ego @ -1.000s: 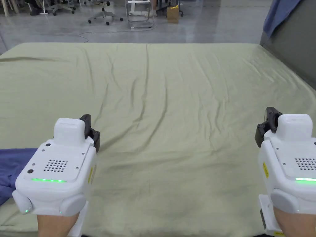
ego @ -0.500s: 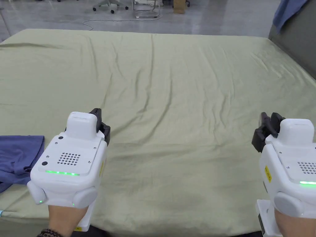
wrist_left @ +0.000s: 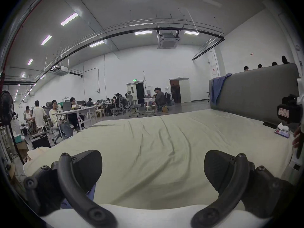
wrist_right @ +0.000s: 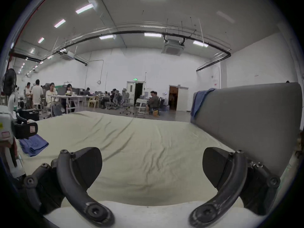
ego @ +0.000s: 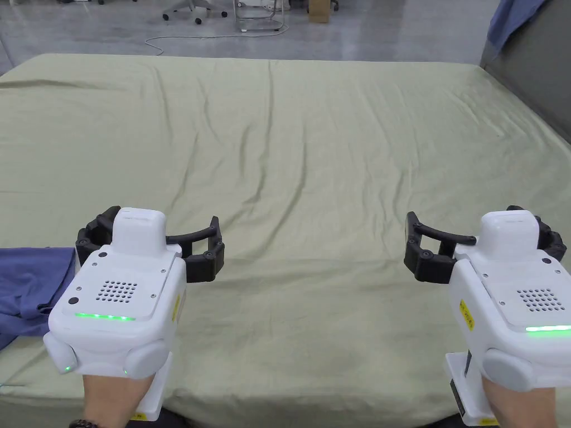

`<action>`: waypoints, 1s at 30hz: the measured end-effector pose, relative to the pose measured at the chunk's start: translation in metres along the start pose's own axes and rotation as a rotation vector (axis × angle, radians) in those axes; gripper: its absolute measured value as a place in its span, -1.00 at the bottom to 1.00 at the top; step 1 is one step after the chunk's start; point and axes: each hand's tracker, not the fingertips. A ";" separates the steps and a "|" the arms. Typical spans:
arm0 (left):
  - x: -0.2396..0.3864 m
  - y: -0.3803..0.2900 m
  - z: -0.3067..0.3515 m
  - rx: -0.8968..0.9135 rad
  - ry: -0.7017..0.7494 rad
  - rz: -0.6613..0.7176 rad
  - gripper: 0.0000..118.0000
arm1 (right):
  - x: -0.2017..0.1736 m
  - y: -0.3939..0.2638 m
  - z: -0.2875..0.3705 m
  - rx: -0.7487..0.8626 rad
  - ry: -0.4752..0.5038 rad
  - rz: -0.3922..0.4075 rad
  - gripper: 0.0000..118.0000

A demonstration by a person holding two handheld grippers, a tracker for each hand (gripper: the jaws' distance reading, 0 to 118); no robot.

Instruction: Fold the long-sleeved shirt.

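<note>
A blue long-sleeved shirt (ego: 28, 290) lies bunched at the near left edge of the pale green bed sheet (ego: 312, 156). My left gripper (ego: 159, 229) hovers just right of it, open, with nothing between its jaws. In the left gripper view the left gripper (wrist_left: 153, 165) stands wide open over bare sheet, and a strip of the shirt (wrist_left: 91, 193) shows beside the left jaw. My right gripper (ego: 480, 227) is open and empty over the near right of the bed. The right gripper view has the right gripper (wrist_right: 152, 162) open, with the shirt (wrist_right: 33, 145) far off to the left.
A grey headboard (ego: 535, 72) runs along the bed's right side, with a blue cloth (ego: 513, 22) draped over its far end. A small pack (wrist_left: 282, 131) lies by the headboard. Beyond the bed are grey floor, office chairs and people at desks (wrist_right: 52, 96).
Both grippers have gone from shut to wide open. The head camera tilted down a little, so the bed sits higher in the picture and more of the shirt shows.
</note>
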 end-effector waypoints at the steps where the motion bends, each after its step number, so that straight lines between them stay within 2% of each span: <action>1: 0.000 0.000 0.000 -0.001 -0.003 0.000 1.00 | -0.001 -0.001 -0.001 -0.009 -0.016 0.009 1.00; 4: 0.002 0.000 0.000 0.005 -0.010 -0.018 1.00 | -0.001 -0.001 -0.001 -0.023 -0.024 0.025 1.00; 11: 0.002 -0.001 0.000 0.011 -0.003 -0.030 1.00 | 0.004 -0.001 -0.003 -0.033 0.010 -0.007 1.00; 13: 0.002 -0.001 -0.001 0.009 -0.001 -0.031 1.00 | 0.004 -0.002 -0.008 -0.065 0.017 0.014 1.00; 21: 0.000 -0.002 -0.002 -0.002 0.007 -0.017 1.00 | 0.001 -0.005 -0.007 -0.053 -0.005 -0.014 1.00; 24: 0.000 -0.001 -0.001 -0.005 -0.001 -0.005 1.00 | -0.002 -0.005 -0.006 -0.040 -0.043 -0.010 1.00; 27: 0.002 -0.002 -0.001 -0.005 0.006 -0.025 1.00 | -0.002 -0.004 -0.004 -0.053 -0.004 -0.017 1.00; 30: 0.002 -0.001 -0.001 -0.009 0.005 -0.032 1.00 | -0.002 -0.005 -0.004 -0.054 -0.020 -0.025 1.00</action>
